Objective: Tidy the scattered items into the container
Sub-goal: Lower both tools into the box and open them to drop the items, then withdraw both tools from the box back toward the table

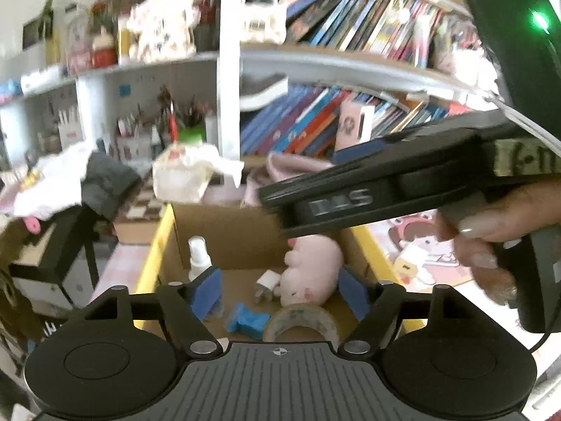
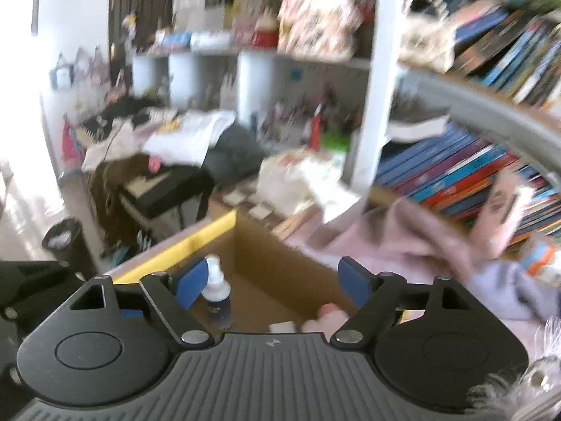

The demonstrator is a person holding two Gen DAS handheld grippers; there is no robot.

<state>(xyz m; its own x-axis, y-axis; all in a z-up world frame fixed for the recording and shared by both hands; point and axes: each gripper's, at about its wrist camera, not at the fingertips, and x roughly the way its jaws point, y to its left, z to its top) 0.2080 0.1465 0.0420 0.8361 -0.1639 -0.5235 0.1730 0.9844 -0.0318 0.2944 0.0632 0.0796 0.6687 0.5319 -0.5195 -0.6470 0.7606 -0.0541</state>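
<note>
Left hand-held gripper [image 1: 280,289]: jaws stand wide apart, blue pads [image 1: 207,291] clear of everything, nothing between them. It hangs above the open cardboard box [image 1: 224,235], which has a yellow-edged rim.

Contents of the box, seen from the left wrist: a pink plush toy [image 1: 312,270] lying near the far wall, a white spray bottle [image 1: 198,258] upright in the left corner, a white charger plug [image 1: 265,285] just beside the plush, a blue item [image 1: 247,321] and a roll of clear tape [image 1: 301,322] at the near side.

Right hand-held gripper [image 2: 277,282]: jaws also wide apart and holding nothing. In its own view it looks down into the same box, with the spray bottle just beside its left pad. From the left wrist its black body crosses over the box, held in a person's hand [image 1: 491,235].

Behind the box: a lilac cloth [image 2: 413,235] on the surface and a bookshelf [image 1: 315,122] full of books.
</note>
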